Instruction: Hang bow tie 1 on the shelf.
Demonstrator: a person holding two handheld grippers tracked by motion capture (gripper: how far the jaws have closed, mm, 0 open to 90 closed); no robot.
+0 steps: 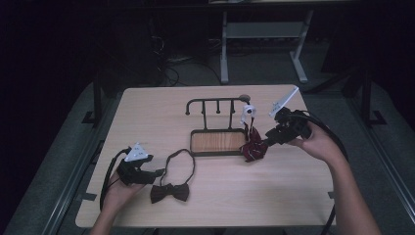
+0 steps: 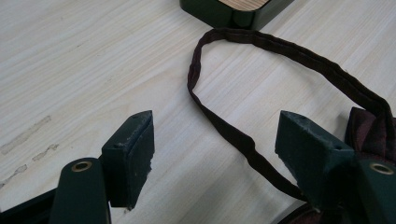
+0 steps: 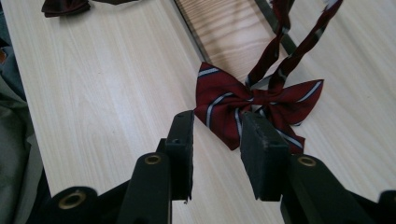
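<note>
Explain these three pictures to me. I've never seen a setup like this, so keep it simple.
A person sits at a wooden table with a hand-held two-jaw gripper in each hand. One picture looks down from above; the other two come from cameras riding on the grippers, looking along their black jaws. On the table stand a small rack, a dark bow tie with its strap looped, and a red striped bow tie. The left gripper is open over the dark strap. The right gripper is open just short of the striped tie, holding nothing.

two bow ties: one dark (image 1: 169,192), one striped red (image 1: 253,147), one stand (image 1: 218,142), seemingly one table (image 1: 147,112)
</note>
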